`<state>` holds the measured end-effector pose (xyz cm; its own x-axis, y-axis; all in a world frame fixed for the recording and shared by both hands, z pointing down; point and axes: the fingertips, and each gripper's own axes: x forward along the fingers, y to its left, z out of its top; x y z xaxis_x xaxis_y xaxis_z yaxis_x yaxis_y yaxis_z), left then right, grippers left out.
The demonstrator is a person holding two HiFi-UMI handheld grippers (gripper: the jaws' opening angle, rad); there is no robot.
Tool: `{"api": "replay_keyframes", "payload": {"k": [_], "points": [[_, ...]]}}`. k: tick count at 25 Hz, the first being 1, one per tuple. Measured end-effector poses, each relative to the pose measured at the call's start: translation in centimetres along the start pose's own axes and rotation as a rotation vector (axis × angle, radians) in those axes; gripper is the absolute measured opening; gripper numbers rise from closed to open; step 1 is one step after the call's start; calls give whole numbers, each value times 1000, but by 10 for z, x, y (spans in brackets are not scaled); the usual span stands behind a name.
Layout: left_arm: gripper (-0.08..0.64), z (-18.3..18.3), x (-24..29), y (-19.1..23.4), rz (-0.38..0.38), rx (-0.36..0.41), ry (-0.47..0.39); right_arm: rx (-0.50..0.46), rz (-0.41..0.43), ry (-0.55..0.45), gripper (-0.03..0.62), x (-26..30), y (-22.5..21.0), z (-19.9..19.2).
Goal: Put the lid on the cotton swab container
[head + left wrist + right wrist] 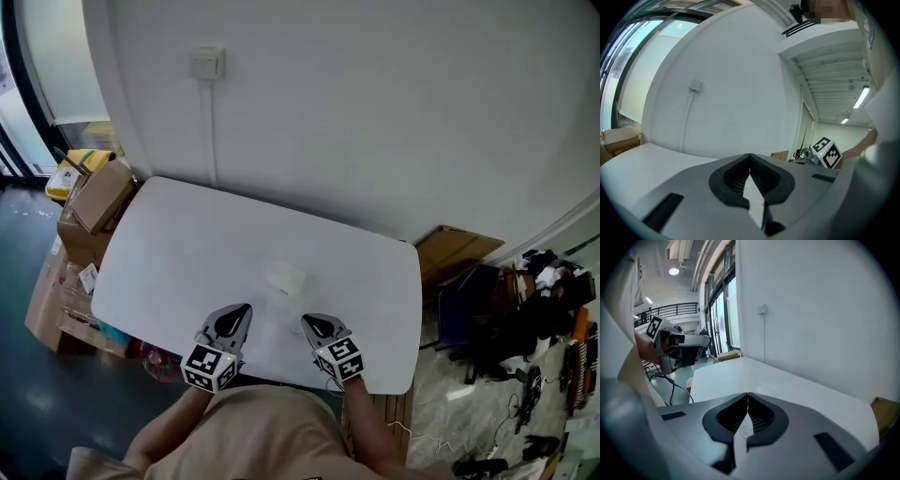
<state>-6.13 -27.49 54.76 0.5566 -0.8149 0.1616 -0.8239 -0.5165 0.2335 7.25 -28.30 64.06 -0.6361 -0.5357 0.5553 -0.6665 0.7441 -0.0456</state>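
A pale, nearly white container sits in the middle of the white table, faint against it; a second pale patch just in front of it may be the lid, I cannot tell. My left gripper hovers at the table's near edge, jaws shut and empty. My right gripper is beside it, also shut with nothing held. Both point toward the container, short of it. In the left gripper view the shut jaws face the wall; in the right gripper view the shut jaws look along the table.
A white wall with a switch plate and cable rises behind the table. Cardboard boxes stand at the left, another box and cluttered cables and bags at the right.
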Motion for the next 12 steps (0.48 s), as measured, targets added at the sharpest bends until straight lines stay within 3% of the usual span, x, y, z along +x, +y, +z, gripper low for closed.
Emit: {"api": "replay_keyframes", "payload": {"k": [12], "points": [[14, -10, -6, 6, -22, -18, 15, 93, -20, 114, 17, 24, -3, -37]]}}
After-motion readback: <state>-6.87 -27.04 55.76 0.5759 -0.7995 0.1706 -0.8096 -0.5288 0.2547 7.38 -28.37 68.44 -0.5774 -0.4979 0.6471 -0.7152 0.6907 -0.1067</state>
